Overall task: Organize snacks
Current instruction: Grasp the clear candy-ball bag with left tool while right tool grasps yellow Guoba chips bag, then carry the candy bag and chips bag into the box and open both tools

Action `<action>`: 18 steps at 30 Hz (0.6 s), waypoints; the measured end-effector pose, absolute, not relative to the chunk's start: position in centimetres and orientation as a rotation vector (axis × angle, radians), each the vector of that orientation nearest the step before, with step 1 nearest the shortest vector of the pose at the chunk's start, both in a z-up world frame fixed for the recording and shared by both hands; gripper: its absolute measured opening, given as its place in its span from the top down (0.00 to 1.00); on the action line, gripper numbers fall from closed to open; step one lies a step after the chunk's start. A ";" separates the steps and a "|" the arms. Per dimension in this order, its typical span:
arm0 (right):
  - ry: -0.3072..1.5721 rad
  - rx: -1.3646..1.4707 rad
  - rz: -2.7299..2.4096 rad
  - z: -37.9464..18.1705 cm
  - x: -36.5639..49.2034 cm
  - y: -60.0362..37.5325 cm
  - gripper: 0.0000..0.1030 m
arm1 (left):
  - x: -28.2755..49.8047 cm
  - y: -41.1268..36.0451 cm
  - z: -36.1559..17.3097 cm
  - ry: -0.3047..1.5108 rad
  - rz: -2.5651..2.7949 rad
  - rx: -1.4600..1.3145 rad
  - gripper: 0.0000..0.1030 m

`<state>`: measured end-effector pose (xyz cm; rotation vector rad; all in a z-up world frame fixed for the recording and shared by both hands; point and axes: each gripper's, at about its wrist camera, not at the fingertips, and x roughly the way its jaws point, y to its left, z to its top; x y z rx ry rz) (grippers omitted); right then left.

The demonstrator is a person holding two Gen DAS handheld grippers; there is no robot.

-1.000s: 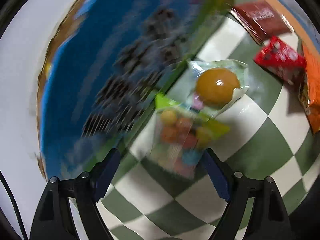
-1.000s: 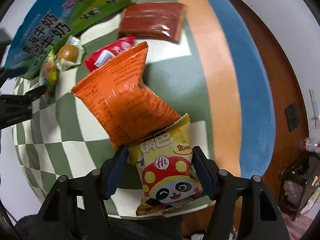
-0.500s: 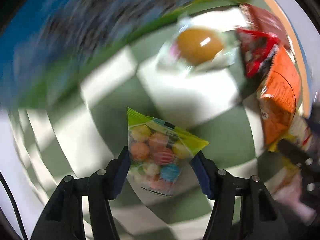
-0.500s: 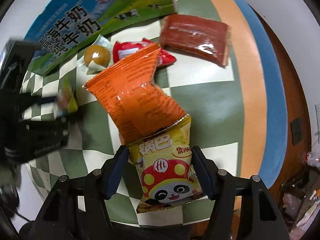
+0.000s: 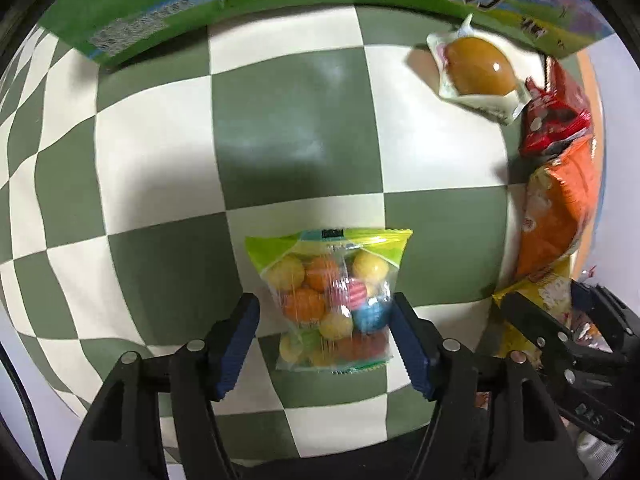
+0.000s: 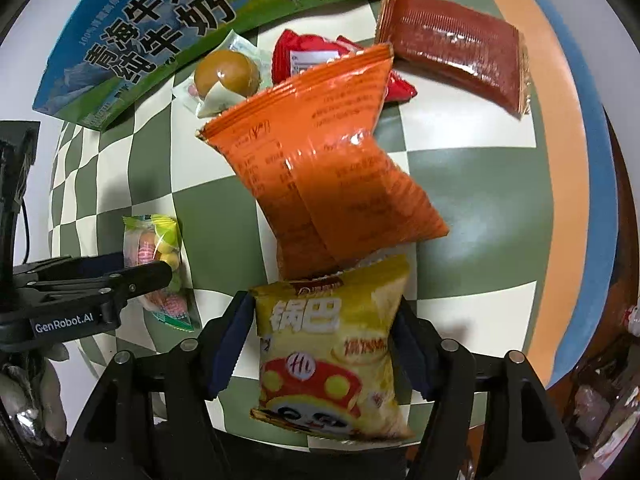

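A clear bag of coloured candy balls (image 5: 328,300) lies flat on the green-and-white checked cloth (image 5: 300,120). It sits between the fingers of my left gripper (image 5: 325,304), whose jaws are opening; the left pad stands off the bag. The candy bag (image 6: 156,256) and the left gripper (image 6: 160,272) also show at the left of the right wrist view. My right gripper (image 6: 324,302) has a yellow panda snack bag (image 6: 324,360) filling its gap, pads against both sides, jaws opening. An orange bag (image 6: 328,160) overlaps the yellow bag's top.
A blue-and-green milk carton box (image 6: 160,28) lies along the far side. In front of it are a packed brown egg (image 6: 226,72), a red packet (image 6: 308,56) and a dark red packet (image 6: 452,48). The cloth's orange and blue border (image 6: 560,160) marks the right edge.
My left gripper closed on the candy bag, carried it away from the egg packet while rolling, and has widened again. The right gripper's jaws have widened slightly around the yellow bag.
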<state>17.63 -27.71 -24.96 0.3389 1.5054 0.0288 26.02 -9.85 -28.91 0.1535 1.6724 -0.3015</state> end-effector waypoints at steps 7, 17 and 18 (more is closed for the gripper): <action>1.523 0.355 0.030 -25.7 17.4 -27.8 0.26 | 24.9 -12.8 -29.7 1.582 -0.278 0.199 0.43; 1.545 0.251 0.030 -26.7 15.3 -26.4 0.45 | 21.4 -13.5 -29.6 1.551 -0.270 0.212 0.53; 1.540 0.251 0.034 -26.6 15.2 -26.3 0.46 | 21.6 -13.8 -29.0 1.550 -0.274 0.209 0.53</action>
